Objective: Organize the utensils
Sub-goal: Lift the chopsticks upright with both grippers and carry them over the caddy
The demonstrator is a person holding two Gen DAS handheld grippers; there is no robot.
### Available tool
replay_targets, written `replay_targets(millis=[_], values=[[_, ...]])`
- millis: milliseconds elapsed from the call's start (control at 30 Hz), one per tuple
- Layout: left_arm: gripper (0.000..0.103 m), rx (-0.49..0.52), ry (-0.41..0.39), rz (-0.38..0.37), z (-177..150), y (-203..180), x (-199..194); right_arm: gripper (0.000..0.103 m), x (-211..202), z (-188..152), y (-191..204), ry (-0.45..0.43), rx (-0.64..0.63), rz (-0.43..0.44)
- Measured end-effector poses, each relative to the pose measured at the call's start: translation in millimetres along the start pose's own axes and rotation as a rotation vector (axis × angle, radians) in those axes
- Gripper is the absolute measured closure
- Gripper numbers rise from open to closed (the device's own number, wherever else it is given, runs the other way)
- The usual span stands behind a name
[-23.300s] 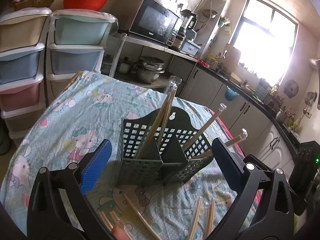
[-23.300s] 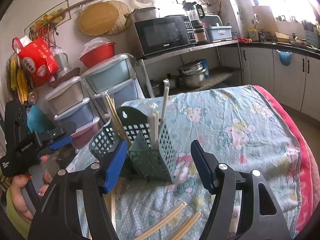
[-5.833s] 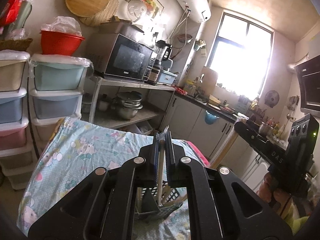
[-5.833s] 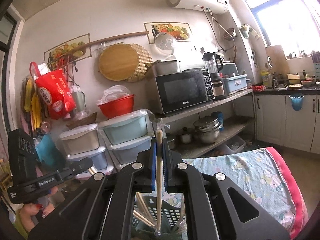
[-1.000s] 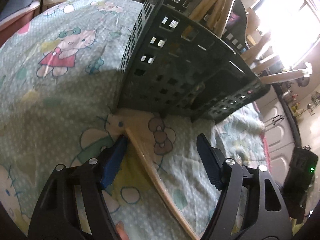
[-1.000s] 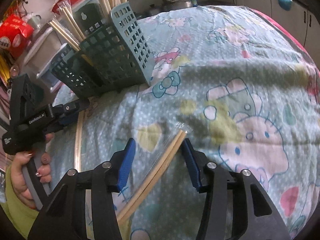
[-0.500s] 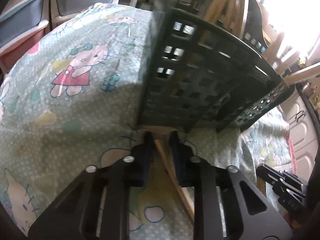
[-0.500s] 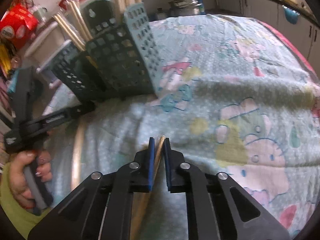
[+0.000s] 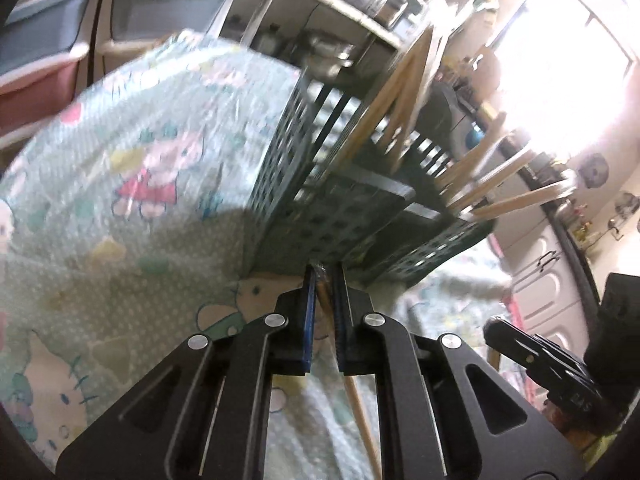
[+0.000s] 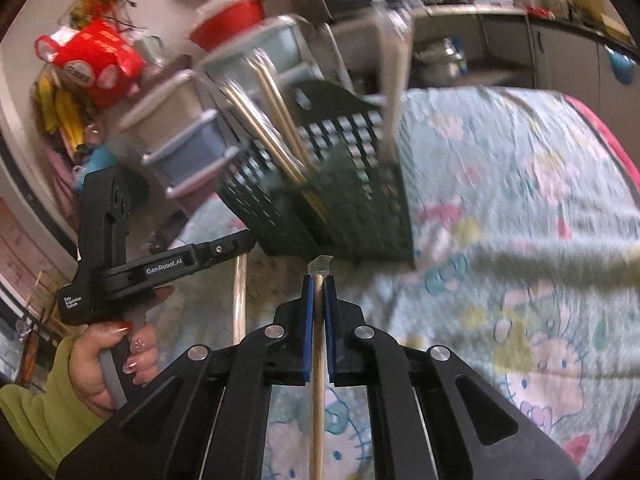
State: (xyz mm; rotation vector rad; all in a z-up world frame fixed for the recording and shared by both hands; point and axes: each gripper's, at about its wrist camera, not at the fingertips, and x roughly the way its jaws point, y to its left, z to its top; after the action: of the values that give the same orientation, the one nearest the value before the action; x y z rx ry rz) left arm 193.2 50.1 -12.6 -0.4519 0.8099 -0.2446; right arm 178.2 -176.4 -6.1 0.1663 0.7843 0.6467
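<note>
A dark green slotted utensil basket (image 9: 340, 200) stands on the cartoon-print cloth with several chopstick pairs leaning out of it. My left gripper (image 9: 323, 276) is just in front of the basket's foot, its jaws closing tight on a wooden chopstick pair (image 9: 358, 408) that trails back under the fingers. In the right wrist view the basket (image 10: 360, 188) is close ahead. My right gripper (image 10: 316, 284) is closing tight on a plastic-wrapped chopstick pair (image 10: 318, 392), lifted off the cloth. The left gripper (image 10: 246, 245) shows there too, held by a hand in a green sleeve (image 10: 120, 356).
The cloth-covered table (image 10: 520, 208) stretches right and away. Stacked plastic drawers (image 10: 188, 136) and a shelf with pots (image 9: 320, 44) stand behind the basket. Kitchen cabinets (image 9: 536, 256) line the right wall. The right gripper (image 9: 490, 326) shows low right in the left wrist view.
Both grippers have closed on chopstick pairs that lay on the cloth. Both have since risen and tilted up, so the basket now sits higher and nearer in each view.
</note>
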Motion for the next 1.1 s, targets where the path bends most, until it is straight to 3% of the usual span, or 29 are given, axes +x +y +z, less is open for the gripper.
replay_targets(millis=[467, 1100], values=[[0.099, 0.122, -0.2, -0.076, 33, -57, -68, 0.098, -45, 35, 29, -0.177, -0.084, 0.031], [0.099, 0.228, -0.341, -0.105, 71, -96, -113, 0.098, -83, 85, 45, -0.369, -0.122, 0.03]])
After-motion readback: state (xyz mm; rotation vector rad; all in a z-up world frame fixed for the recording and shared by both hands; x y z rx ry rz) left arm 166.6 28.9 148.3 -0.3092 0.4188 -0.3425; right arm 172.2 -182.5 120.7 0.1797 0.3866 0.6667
